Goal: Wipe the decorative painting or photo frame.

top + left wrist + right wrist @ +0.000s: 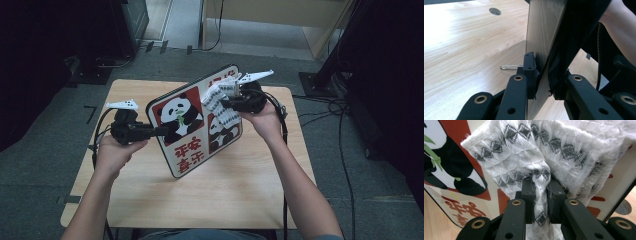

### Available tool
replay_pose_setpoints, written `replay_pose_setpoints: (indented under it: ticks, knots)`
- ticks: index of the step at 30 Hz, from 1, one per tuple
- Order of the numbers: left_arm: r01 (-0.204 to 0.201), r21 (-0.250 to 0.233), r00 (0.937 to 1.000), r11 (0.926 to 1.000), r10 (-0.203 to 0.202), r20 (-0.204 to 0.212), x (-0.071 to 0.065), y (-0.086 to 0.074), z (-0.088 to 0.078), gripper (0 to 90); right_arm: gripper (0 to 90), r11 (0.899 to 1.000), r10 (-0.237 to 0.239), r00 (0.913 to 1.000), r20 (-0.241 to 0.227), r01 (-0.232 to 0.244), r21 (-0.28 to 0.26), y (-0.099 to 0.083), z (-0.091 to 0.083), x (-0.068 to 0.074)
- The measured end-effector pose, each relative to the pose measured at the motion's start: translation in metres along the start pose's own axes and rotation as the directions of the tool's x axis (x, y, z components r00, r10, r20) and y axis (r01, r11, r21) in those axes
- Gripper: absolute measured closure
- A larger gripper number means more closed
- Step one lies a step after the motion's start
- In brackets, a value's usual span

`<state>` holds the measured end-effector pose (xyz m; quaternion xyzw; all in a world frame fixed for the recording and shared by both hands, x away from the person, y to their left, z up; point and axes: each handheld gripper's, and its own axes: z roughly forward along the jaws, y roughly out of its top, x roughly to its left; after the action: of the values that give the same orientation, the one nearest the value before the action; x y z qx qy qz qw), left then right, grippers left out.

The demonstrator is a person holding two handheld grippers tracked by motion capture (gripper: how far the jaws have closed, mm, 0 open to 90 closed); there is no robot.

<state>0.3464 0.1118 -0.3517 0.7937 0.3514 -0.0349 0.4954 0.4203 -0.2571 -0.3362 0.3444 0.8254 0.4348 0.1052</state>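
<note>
Cloth (536, 157) is being pressed against the panda board (192, 120), bunched between the right gripper's (235, 102) pinching fingers (527, 195). Left gripper (150, 131) fingers (529, 67) are clamping the board's edge, tilted above the bench (235, 190). Wiping well probably means steadying that clamp and sweeping evenly.

A light wood table (235, 190) is set on grey carpet (45, 165); black cables (345, 165) are strewn at its right.

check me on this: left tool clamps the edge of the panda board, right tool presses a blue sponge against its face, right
Not quite. The right tool is shut on a white cloth with a grey diamond pattern, not a blue sponge; the right gripper view shows it. The left tool does clamp the panda board.
</note>
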Motion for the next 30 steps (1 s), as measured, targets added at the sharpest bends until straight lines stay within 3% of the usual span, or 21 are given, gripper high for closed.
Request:
replay_pose_setpoints:
  ticks: [30]
  knots:
    - [0.003,0.000,1.0000,1.0000,-0.003,0.000,0.000,0.000,0.000,78.1,80.0,0.999,0.013,0.9997,-0.019,-0.012,0.038,-0.026,0.013,0.000]
